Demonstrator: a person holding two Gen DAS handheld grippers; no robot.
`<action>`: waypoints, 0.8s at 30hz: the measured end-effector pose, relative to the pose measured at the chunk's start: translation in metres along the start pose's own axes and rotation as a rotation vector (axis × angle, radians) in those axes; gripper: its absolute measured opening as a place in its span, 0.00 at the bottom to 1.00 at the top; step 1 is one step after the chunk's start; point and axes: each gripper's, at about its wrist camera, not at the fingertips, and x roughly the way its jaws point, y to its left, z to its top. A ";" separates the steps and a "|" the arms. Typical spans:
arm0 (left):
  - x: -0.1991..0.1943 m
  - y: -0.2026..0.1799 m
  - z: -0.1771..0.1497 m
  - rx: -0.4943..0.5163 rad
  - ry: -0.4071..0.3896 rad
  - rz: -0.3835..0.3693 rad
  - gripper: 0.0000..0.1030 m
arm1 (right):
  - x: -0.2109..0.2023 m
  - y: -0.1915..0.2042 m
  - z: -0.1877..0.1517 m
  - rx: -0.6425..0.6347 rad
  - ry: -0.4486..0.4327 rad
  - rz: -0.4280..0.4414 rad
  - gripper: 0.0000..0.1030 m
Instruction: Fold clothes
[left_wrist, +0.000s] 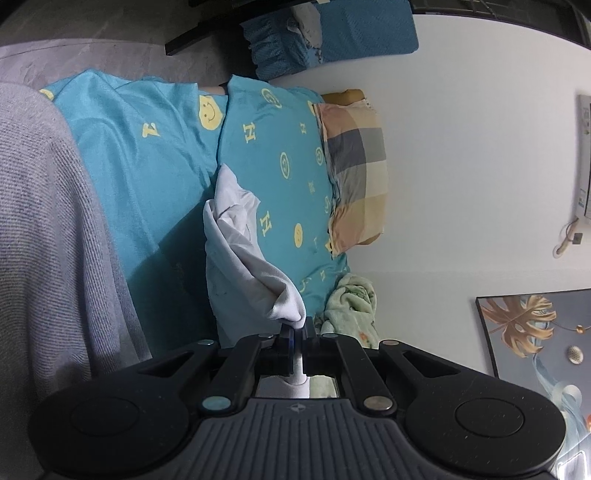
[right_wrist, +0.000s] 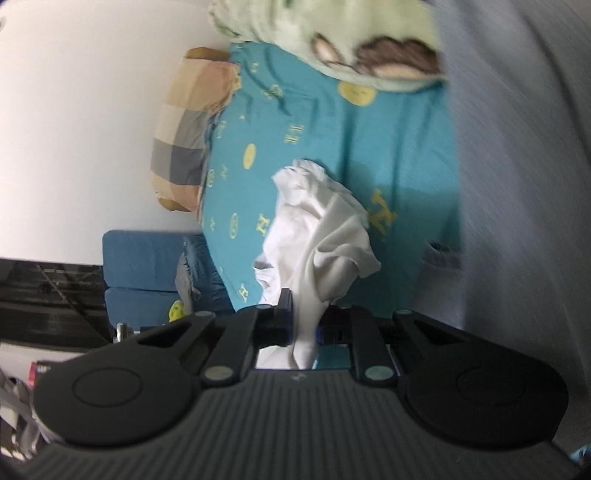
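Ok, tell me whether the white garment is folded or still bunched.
Bunched: the white garment hangs crumpled, pinched by the left gripper and right gripper.

white garment (left_wrist: 240, 258): one, pinched from both ends | grippers: two, left gripper (left_wrist: 298, 332) and right gripper (right_wrist: 304, 314) | checked pillow (left_wrist: 356, 166): one | green fleecy blanket (left_wrist: 351, 302): one | teal printed sheet (left_wrist: 147, 177): one | framed leaf picture (left_wrist: 535, 332): one

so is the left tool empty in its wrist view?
No, the left tool is shut on a bunched corner of the white garment.
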 end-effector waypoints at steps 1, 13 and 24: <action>0.001 -0.002 0.000 0.001 0.000 -0.002 0.03 | 0.003 0.007 0.004 -0.017 -0.002 0.001 0.14; 0.081 -0.041 0.037 -0.016 -0.058 -0.003 0.03 | 0.091 0.085 0.060 -0.117 0.007 -0.028 0.14; 0.224 -0.039 0.117 0.108 -0.117 0.142 0.04 | 0.224 0.104 0.103 -0.214 0.059 -0.112 0.15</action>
